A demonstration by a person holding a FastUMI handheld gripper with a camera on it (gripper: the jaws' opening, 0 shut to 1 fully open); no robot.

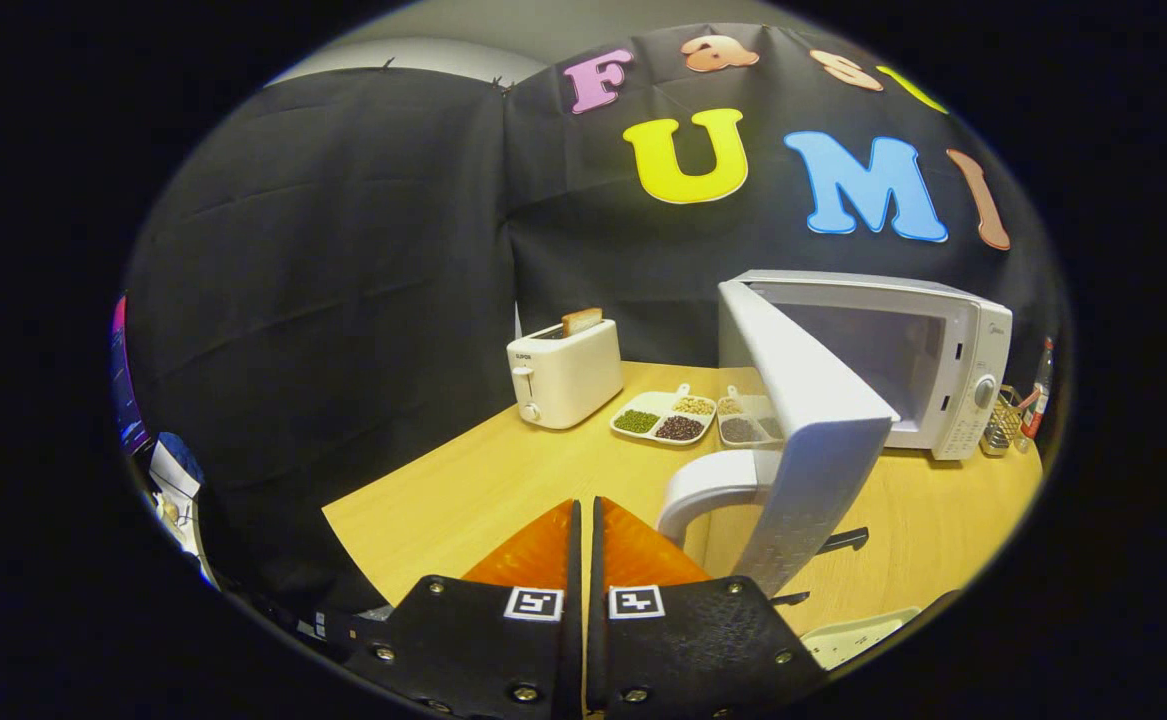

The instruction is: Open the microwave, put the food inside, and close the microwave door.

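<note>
1. Microwave [903, 360] stands on the far right of the desk [503, 490], white, with its door [803, 430] swung wide open toward the camera; a curved handle [708, 485] sticks out from the door's lower edge.
2. Small writing on the microwave's panel and on the toaster [563, 372] is too small to read.
3. A slice of bread [581, 320] sits upright in the toaster slot.
4. A divided dish [665, 415] beside the toaster holds green, pale and dark beans in separate sections; a second dish [748, 420] lies partly behind the door.
5. Hand-held gripper [584, 515] has its fingers pressed together, gripping nothing, just left of the door handle.
</note>
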